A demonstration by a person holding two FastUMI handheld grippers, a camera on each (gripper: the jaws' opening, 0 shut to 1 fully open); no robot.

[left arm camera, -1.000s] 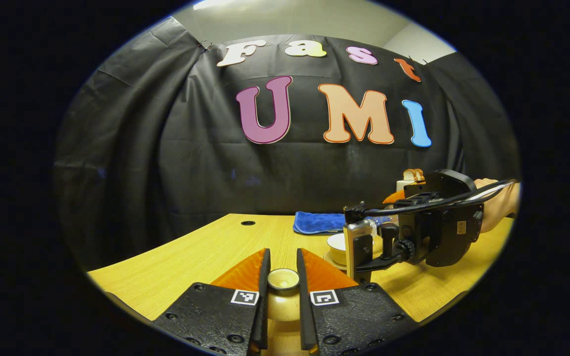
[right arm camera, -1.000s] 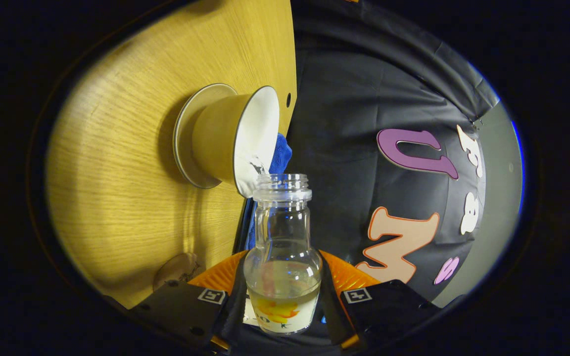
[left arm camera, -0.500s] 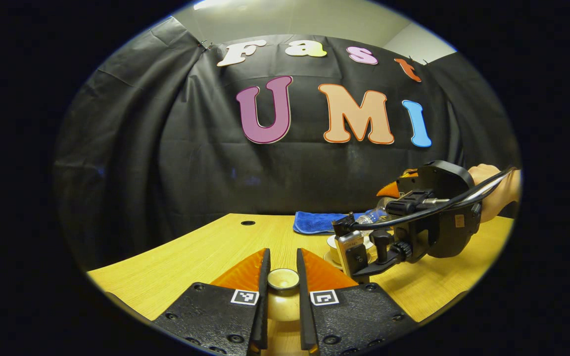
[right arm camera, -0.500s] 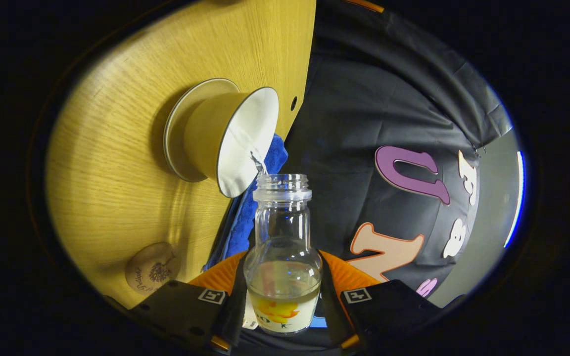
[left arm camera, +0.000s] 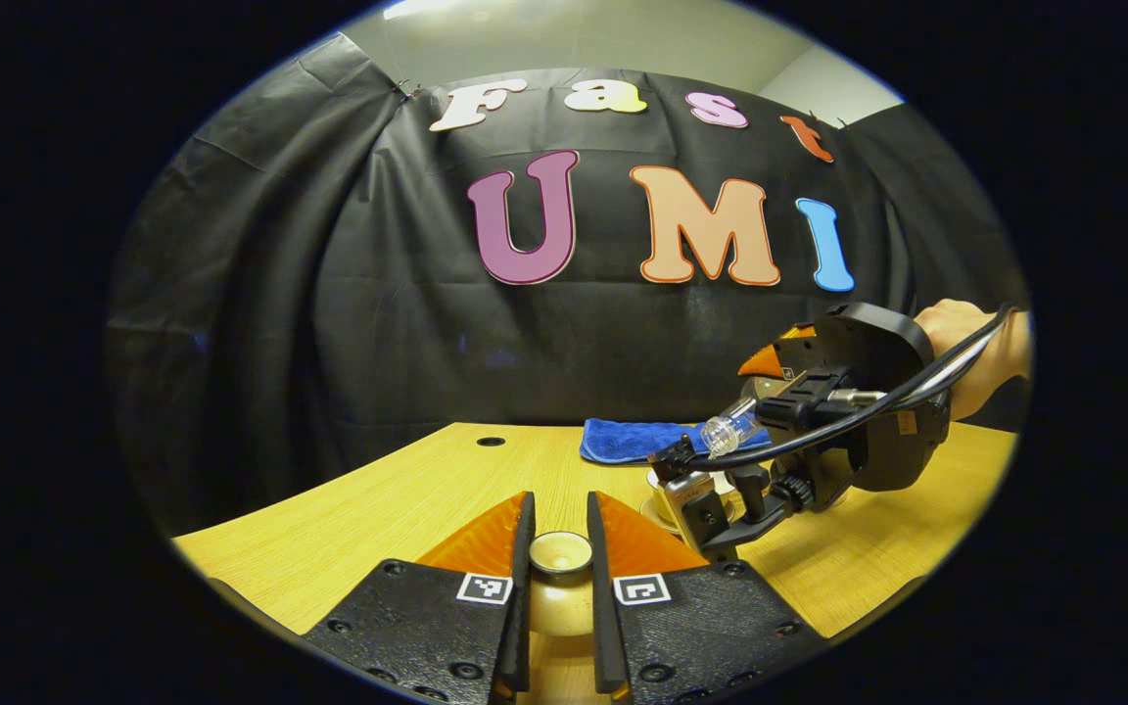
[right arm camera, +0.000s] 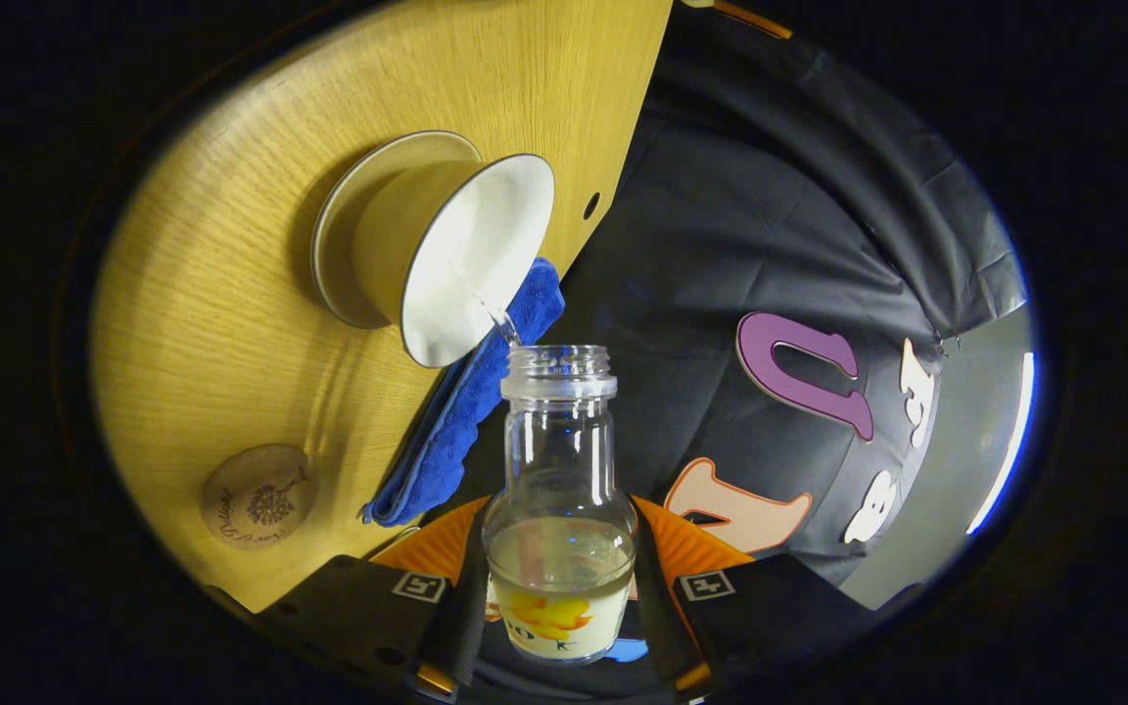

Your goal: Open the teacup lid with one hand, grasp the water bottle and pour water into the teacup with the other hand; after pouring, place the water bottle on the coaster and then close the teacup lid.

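Note:
In the left gripper view my left gripper (left arm camera: 560, 519) is shut on the knob of the beige teacup lid (left arm camera: 561, 553), held low over the wooden table (left arm camera: 407, 499). To the right, a hand holds the right gripper (left arm camera: 758, 390) with the glass bottle (left arm camera: 726, 431) tilted, mouth down over the teacup (left arm camera: 664, 494), which it mostly hides. In the right gripper view my right gripper (right arm camera: 559, 519) is shut on the clear water bottle (right arm camera: 559, 548), part full. A thin stream runs from its mouth into the white-lined teacup (right arm camera: 456, 255) on its saucer (right arm camera: 344, 230).
A round wooden coaster (right arm camera: 260, 494) lies on the table near the cup. A folded blue cloth (right arm camera: 471, 401) sits behind the cup, also seen as the blue cloth (left arm camera: 628, 441) at the table's back edge. A small hole (left arm camera: 491, 442) marks the tabletop.
The right gripper has risen and rolled back, so the bottle's mouth now shows above the cup and the coaster has come fully into view. My left gripper and the lid have stayed put.

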